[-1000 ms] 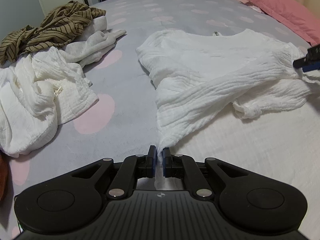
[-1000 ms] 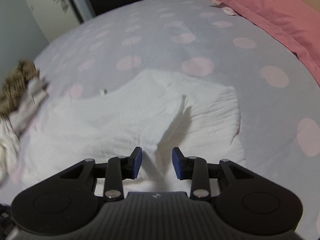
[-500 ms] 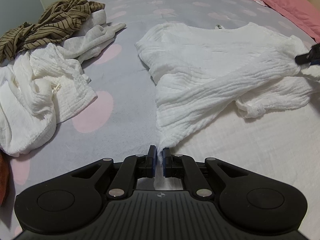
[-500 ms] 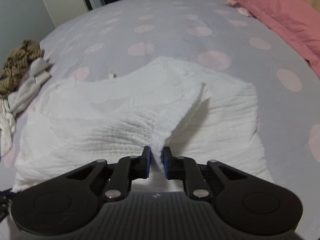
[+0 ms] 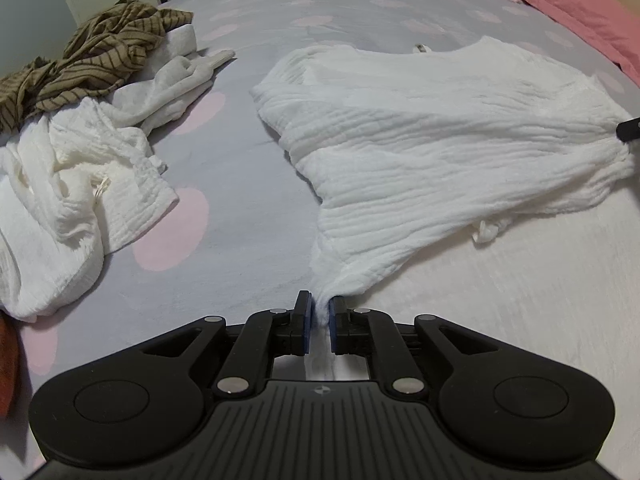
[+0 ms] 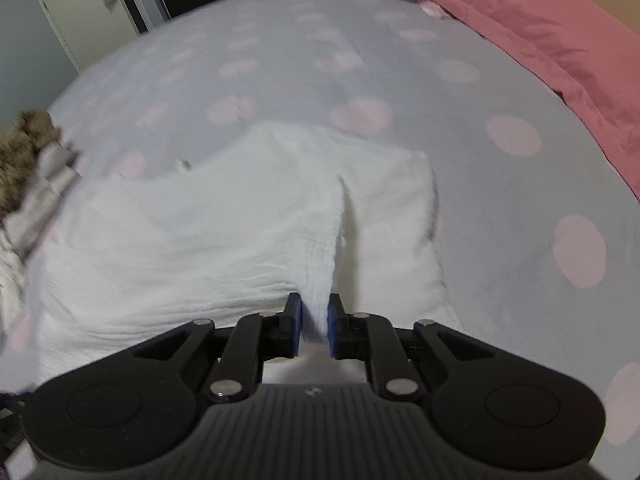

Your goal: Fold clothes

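A: Claws both busy? Where's the top?

B: Yep. Left claw (image 5: 319,307) pinches the white top (image 5: 440,136) by a corner, right claw (image 6: 313,309) clamps another edge. Rest lies on the bed (image 5: 256,184), near a clothes pile (image 5: 80,120).

Bare bedsheet (image 5: 256,208) runs up the middle of the left wrist frame, an open lane between the clothes pile (image 5: 80,128) filling the left side and the white garment (image 5: 440,152) spread at right. A pink pillow (image 6: 540,28) blocks the upper right.
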Available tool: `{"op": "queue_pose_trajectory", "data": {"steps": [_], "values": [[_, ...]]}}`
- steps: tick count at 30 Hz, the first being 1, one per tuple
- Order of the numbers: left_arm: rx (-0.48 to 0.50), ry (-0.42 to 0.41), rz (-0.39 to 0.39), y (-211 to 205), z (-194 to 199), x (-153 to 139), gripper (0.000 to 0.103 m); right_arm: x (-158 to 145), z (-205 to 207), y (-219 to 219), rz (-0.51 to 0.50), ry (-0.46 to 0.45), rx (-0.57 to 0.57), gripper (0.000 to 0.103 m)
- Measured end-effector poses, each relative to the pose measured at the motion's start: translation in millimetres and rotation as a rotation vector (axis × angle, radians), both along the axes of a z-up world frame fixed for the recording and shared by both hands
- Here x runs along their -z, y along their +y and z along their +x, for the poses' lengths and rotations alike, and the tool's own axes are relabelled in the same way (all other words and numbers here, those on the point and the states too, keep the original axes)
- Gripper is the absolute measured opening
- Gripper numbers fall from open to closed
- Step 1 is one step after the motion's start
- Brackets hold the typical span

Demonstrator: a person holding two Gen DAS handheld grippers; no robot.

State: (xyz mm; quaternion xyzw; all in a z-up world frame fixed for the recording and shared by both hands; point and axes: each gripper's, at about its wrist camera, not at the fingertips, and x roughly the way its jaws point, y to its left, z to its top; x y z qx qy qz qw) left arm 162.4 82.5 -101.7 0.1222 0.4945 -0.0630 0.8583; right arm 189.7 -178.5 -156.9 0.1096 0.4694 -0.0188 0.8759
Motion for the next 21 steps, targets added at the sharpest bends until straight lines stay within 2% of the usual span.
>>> {"op": "queue_pose_trajectory", "data": {"steps": [4, 7, 12, 15, 17, 21], "values": [[0.004, 0.02, 0.036, -1.3, -1.2, 2.2, 0.007, 16.5, -1.4, -0.3, -0.053, 0.022, -0.03, 0.015], [0.0, 0.027, 0.036, 1.5, -2.2, 2.0, 0.008, 21.3, -1.2, -7.5, -0.031, 0.02, -0.02, 0.018], [0.009, 0.043, 0.055, 0.8, -5.8, 2.2, 0.008, 14.0, -5.3, -20.5, -0.006, 0.024, 0.027, 0.035], [0.008, 0.055, 0.053, 1.7, -6.2, 0.7, 0.009, 7.9, -8.6, -29.0, 0.014, 0.021, 0.057, 0.036], [0.0, 0.065, 0.057, 2.2, -5.4, -1.2, 0.01, 1.5, -11.1, -33.9, 0.022, 0.011, 0.092, 0.042], [-0.014, 0.079, 0.032, 5.0, -3.0, -13.1, 0.018, -9.8, -12.4, -45.4, 0.034, -0.015, 0.135, 0.045]]}}
